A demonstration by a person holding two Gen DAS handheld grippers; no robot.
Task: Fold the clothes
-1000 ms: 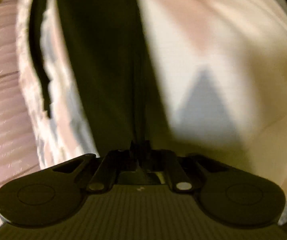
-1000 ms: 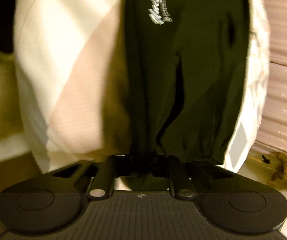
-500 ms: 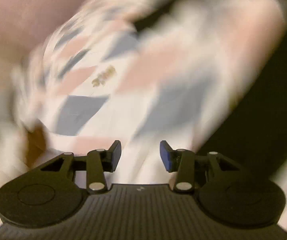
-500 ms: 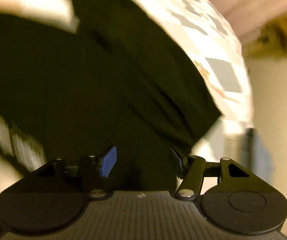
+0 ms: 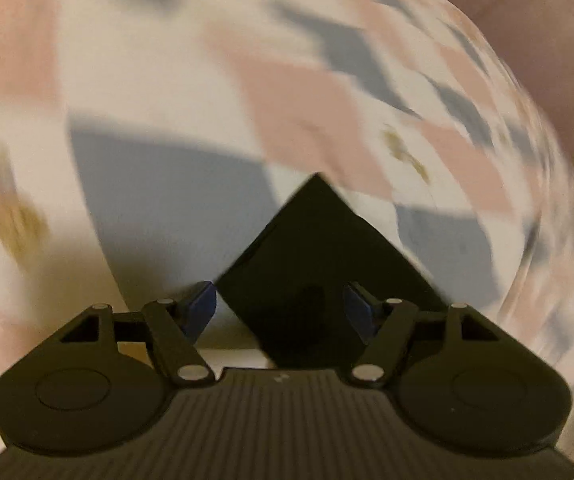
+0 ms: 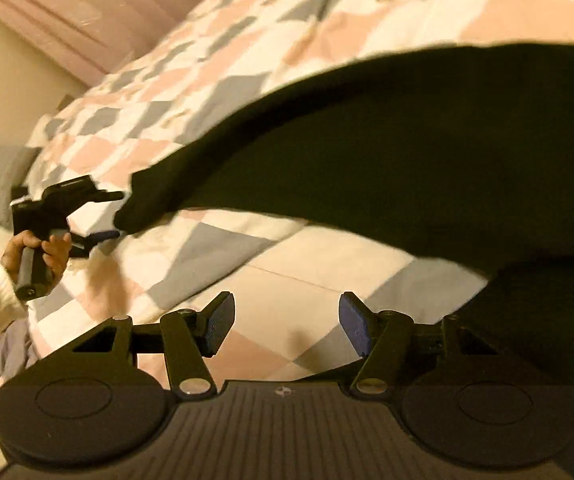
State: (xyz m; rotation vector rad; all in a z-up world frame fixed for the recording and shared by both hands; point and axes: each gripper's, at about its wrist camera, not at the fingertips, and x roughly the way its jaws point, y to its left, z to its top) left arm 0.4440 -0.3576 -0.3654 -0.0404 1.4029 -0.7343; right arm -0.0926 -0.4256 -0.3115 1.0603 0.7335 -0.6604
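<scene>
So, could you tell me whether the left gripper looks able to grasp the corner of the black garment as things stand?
Probably yes. The left gripper is open and the black garment's corner lies between its fingers on the checked quilt, with nothing in the way.

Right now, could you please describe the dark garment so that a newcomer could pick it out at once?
Start at the checked quilt of pink, grey and white squares that covers the bed. The garment lies spread across it, with one corner reaching toward the left gripper. It is the only plain black thing on the patterned quilt.
</scene>
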